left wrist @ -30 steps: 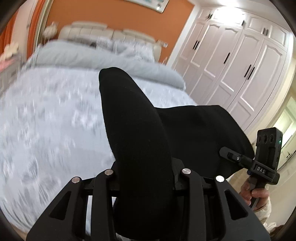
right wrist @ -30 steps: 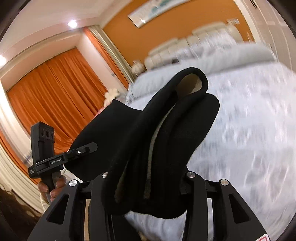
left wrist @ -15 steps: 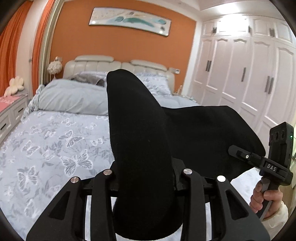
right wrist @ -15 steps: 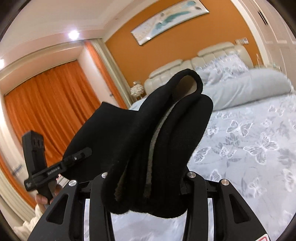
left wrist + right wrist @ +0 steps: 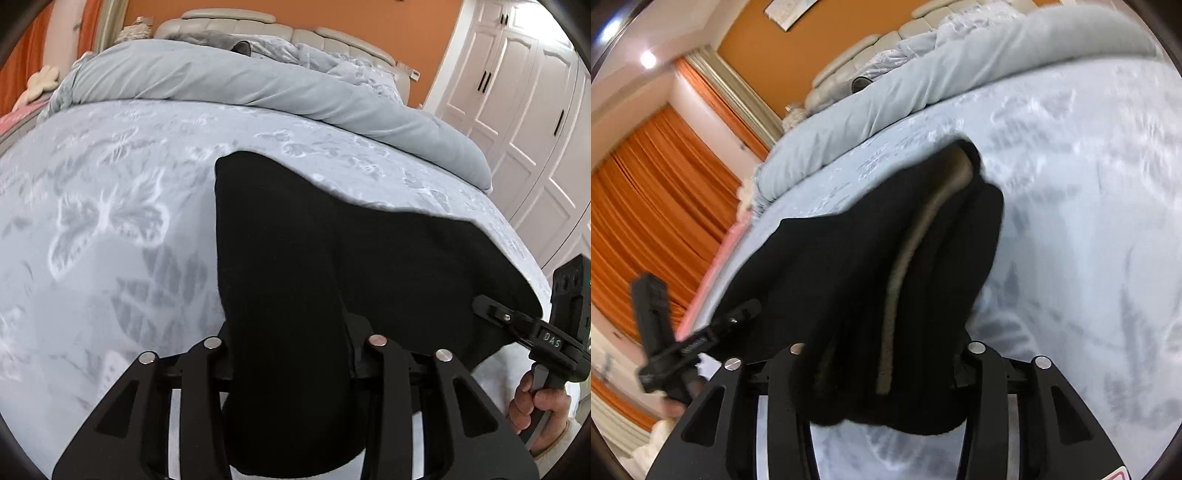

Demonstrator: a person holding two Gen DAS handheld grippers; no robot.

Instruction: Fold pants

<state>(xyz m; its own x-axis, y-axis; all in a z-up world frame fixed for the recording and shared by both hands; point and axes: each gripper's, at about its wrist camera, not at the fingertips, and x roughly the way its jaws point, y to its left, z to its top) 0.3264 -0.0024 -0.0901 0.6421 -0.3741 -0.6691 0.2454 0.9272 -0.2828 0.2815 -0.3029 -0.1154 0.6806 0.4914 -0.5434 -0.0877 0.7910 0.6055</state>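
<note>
The black pants (image 5: 388, 266) hang stretched between my two grippers above the bed. My left gripper (image 5: 291, 354) is shut on one bunched end of the black pants, which covers its fingertips. My right gripper (image 5: 886, 354) is shut on the other end of the pants (image 5: 849, 266), where a pale inner lining edge shows. The right gripper also shows at the right edge of the left wrist view (image 5: 517, 325), and the left gripper shows at the left of the right wrist view (image 5: 701, 339).
A bed with a light blue butterfly-print sheet (image 5: 110, 229) lies below. A grey duvet (image 5: 258, 85) is rolled back toward the headboard. White wardrobe doors (image 5: 524, 110) stand to the right and orange curtains (image 5: 646, 221) to the left.
Both grippers have tilted and moved down toward the bed with the pants. The sheet now fills both views, where the wall and headboard showed before.
</note>
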